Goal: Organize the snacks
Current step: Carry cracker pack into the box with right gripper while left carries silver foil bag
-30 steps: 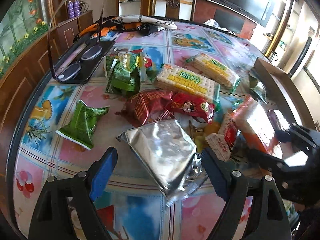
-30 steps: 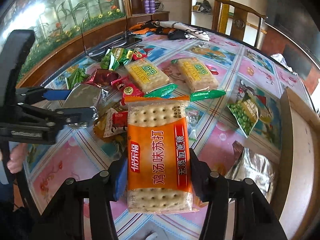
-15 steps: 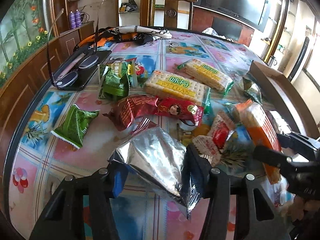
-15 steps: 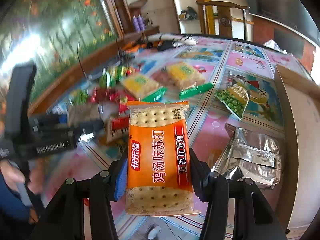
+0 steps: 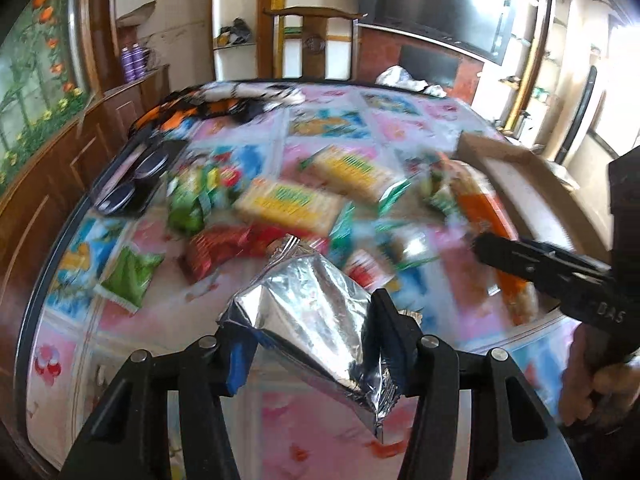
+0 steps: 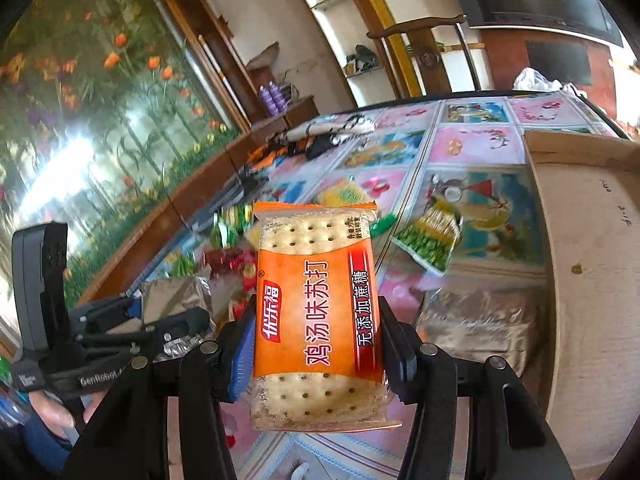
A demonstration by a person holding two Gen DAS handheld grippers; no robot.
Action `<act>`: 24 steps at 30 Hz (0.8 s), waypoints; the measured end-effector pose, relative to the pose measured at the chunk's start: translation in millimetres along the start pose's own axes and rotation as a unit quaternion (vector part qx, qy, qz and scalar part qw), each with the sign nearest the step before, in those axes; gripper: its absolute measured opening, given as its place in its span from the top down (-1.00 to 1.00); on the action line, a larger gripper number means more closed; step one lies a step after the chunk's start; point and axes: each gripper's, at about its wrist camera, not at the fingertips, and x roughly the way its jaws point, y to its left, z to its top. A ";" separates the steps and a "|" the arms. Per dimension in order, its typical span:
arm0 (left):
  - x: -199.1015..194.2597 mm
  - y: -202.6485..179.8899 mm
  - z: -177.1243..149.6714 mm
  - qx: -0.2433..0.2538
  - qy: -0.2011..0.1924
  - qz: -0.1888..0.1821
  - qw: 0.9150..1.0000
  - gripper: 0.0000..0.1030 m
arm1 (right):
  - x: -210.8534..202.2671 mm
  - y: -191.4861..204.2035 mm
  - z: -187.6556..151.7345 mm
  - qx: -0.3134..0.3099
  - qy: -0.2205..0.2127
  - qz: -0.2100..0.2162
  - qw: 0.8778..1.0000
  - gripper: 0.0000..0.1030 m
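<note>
The right gripper (image 6: pixel 316 344) clamps an orange cracker pack (image 6: pixel 318 312), its long axis pointing straight out along the fingers, lifted above the table (image 6: pixel 476 148). The open cardboard box (image 6: pixel 592 264) lies just to its right, nearer this hand than the other. The left gripper (image 5: pixel 308 344) pinches a silver pouch (image 5: pixel 308 300), also lifted, farther from the box; loose snacks (image 5: pixel 288 204) crowd the table beyond.

Sunglasses (image 5: pixel 134 178) on a dark case near the surface's left rim. Crumpled patterned cloth (image 5: pixel 240 98) at the far edge. Wooden chair (image 5: pixel 314 40) behind. Purple bottles (image 5: pixel 134 62) on a sideboard. Dark television (image 5: pixel 436 4) above.
</note>
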 end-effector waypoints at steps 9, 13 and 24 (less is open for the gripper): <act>-0.5 -70.7 50.1 0.049 -0.033 -0.053 0.997 -0.03 | -36.4 -36.9 43.3 0.057 -0.048 -0.017 0.997 -0.12; 5.5 -101.1 67.7 0.068 -0.040 -0.068 0.995 -0.03 | -51.5 -64.3 63.9 0.084 -0.069 -0.044 0.993 -0.12; 46.5 -181.8 119.9 0.092 -0.036 -0.106 0.989 -0.04 | -81.5 -155.1 107.6 0.144 -0.089 -0.101 0.980 -0.11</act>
